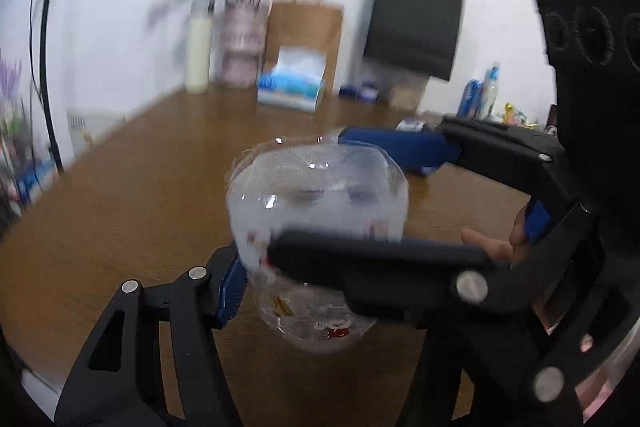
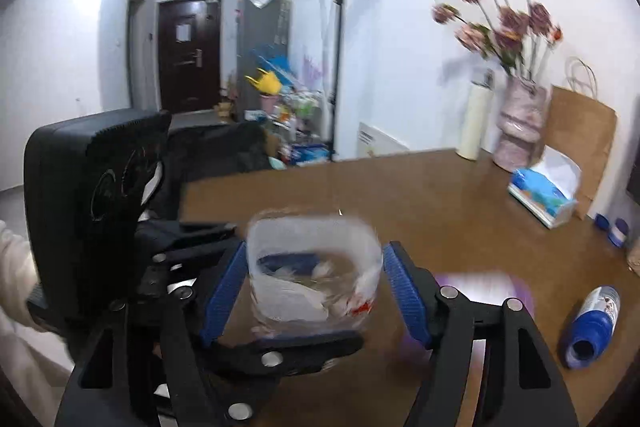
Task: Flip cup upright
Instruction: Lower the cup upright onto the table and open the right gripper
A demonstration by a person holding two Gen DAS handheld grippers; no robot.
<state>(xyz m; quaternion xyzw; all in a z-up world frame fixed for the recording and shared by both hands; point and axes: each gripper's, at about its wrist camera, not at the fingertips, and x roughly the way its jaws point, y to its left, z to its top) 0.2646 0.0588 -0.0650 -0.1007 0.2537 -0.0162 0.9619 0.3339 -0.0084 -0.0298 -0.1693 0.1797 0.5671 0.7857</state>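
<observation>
A clear plastic cup [image 1: 316,227] with red and white print is held above the brown table [image 1: 140,187], its open rim up. In the left wrist view my left gripper [image 1: 304,291] is shut on the cup; its left blue pad [image 1: 232,291] presses the cup's side, and the right gripper's finger hides the other. The right gripper's fingers [image 1: 400,147] cross in from the right around the cup. In the right wrist view the cup [image 2: 312,275] sits between my right gripper's [image 2: 314,287] blue pads [image 2: 404,291], which stand slightly apart from its walls. The left gripper [image 2: 280,351] crosses below.
At the table's back stand a flower vase [image 1: 242,43], a white bottle [image 1: 198,57], a tissue box [image 1: 294,83], a brown paper bag [image 1: 308,31] and a black bag [image 1: 416,23]. A blue-capped bottle [image 2: 592,327] lies on its side beside a purple pad [image 2: 480,291].
</observation>
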